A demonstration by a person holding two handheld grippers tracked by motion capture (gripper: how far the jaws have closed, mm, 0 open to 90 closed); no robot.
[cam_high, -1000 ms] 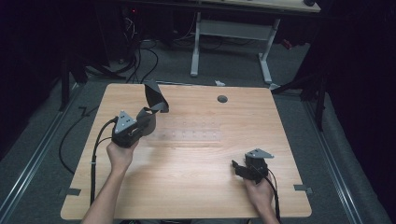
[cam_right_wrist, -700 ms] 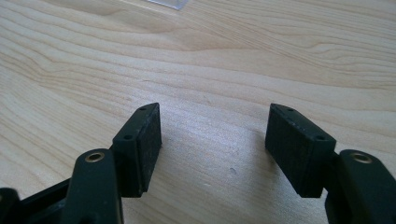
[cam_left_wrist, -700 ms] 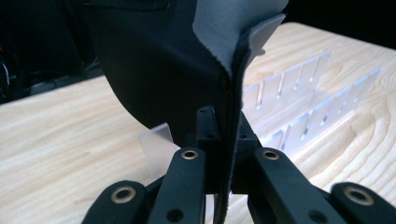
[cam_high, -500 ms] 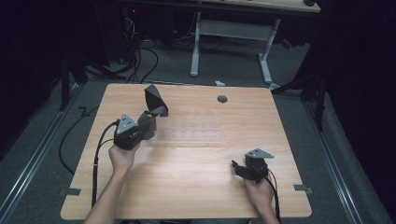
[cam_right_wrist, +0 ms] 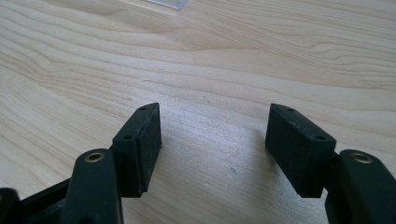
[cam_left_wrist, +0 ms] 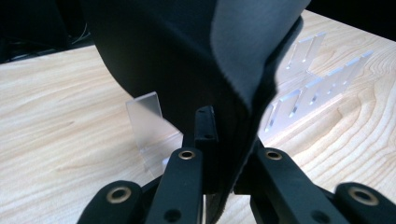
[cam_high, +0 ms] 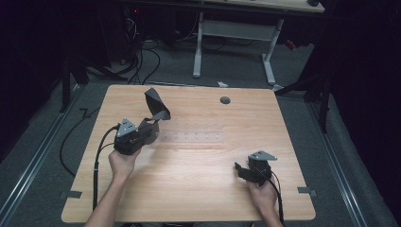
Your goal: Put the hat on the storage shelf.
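My left gripper (cam_high: 152, 125) is over the left half of the wooden table (cam_high: 198, 189). It is shut on a dark grey cloth (cam_high: 153, 100) that stands up and folds over above the jaws. In the left gripper view the cloth (cam_left_wrist: 187, 56) rises from between the closed fingertips (cam_left_wrist: 205, 128) and covers most of the picture. A clear acrylic rack (cam_high: 196, 137) with upright slats (cam_left_wrist: 303, 74) lies on the table just right of the gripper. My right gripper (cam_high: 242, 169) rests low at the front right; its jaws (cam_right_wrist: 215, 140) stand open with bare wood between them.
A small round grommet (cam_high: 225, 100) sits near the table's far edge. Cables (cam_high: 99, 156) trail from the left gripper over the left edge. Another desk's legs (cam_high: 198, 47) stand on the floor behind the table. A clear plate edge (cam_right_wrist: 168, 3) shows far ahead of the right gripper.
The left gripper has shifted slightly toward the person with the cloth, and the cloth's top has drooped and folded over. The right gripper has stayed still.
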